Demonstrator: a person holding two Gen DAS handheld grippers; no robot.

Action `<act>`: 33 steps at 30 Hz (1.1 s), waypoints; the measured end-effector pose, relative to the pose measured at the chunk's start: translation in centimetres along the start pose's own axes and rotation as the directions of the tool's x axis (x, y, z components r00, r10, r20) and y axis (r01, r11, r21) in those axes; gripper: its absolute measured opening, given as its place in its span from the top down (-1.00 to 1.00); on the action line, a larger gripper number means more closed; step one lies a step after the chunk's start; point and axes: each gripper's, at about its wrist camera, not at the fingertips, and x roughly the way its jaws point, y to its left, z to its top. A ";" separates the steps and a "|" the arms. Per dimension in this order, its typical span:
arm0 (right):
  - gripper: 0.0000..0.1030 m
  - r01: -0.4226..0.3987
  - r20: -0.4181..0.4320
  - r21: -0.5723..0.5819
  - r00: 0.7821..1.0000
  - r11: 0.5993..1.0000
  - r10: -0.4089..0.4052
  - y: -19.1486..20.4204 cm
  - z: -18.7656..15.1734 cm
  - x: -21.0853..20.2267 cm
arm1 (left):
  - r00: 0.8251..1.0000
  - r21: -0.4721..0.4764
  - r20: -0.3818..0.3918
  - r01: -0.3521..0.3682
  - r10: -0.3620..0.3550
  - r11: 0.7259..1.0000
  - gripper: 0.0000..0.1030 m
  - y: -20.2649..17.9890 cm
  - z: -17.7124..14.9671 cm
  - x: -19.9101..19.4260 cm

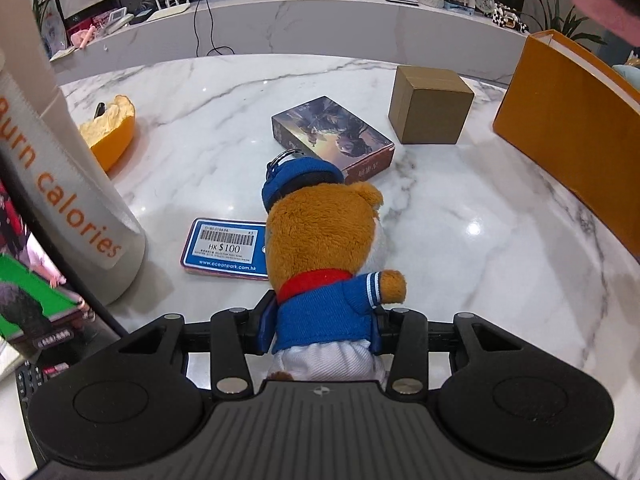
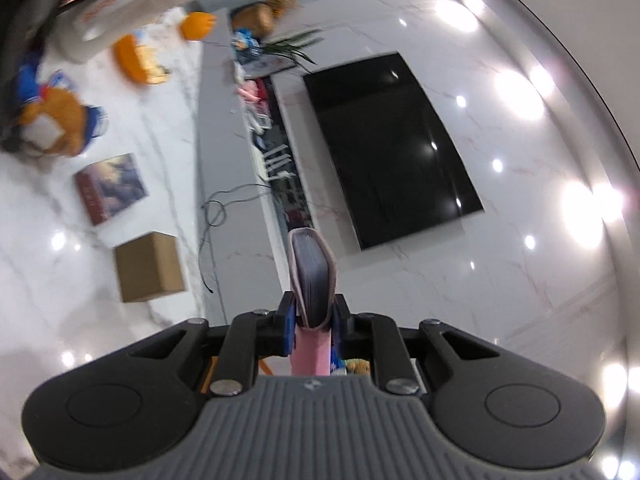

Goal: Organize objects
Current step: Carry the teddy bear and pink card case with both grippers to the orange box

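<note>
Gripping teddy btwn jaws, pink notebook likewise

We take the picture box on the marble table as our landmark. Nearer to us than it stands the plush bear, held between the fingers of our left gripper. Left of the bear, and nearer than the picture box, a price tag card lies flat, with the tall cup further left. Far left of the picture box sits the fruit peel. The cardboard box stands just right of it and slightly behind; the paper bag is further right.
</note>
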 end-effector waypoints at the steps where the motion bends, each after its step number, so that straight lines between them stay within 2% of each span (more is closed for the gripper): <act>1: 0.64 0.010 -0.005 0.015 1.000 1.000 -0.010 -0.7 -0.2 0.0 | 1.000 0.000 0.003 -0.002 0.002 1.000 0.05 -0.1 -0.1 -0.1; 9: 0.64 0.075 -0.084 0.097 0.994 0.992 -0.067 -5.1 -3.8 -0.5 | 0.999 0.012 0.021 -0.026 0.026 1.000 0.05 -1.0 -1.1 -0.7; 18: 0.64 0.046 -0.178 0.082 0.984 0.996 -0.030 -5.0 -8.2 -1.1 | 0.999 0.024 0.017 -0.040 0.040 0.999 0.08 -1.6 -1.2 -0.9; 22: 0.64 0.029 -0.211 0.082 0.977 0.996 -0.011 -5.1 -9.5 -1.4 | 1.000 0.002 0.007 0.018 -0.018 1.000 0.11 -2.3 -0.8 -1.4; 26: 0.64 0.015 -0.243 0.116 0.970 0.993 0.013 -5.8 -10.4 -1.2 | 0.998 0.022 0.027 0.062 -0.062 0.998 0.12 -4.4 0.6 -2.3; 30: 0.63 -0.008 -0.275 0.206 0.959 0.979 0.065 -6.9 -10.8 -0.9 | 0.992 0.087 0.068 0.099 -0.105 0.991 0.12 -7.5 2.9 -3.8; 33: 0.63 -0.022 -0.301 0.309 0.946 0.951 0.120 -8.2 -11.4 -0.5 | 0.985 0.152 0.107 0.119 -0.136 0.981 0.12 -10.2 5.4 -5.1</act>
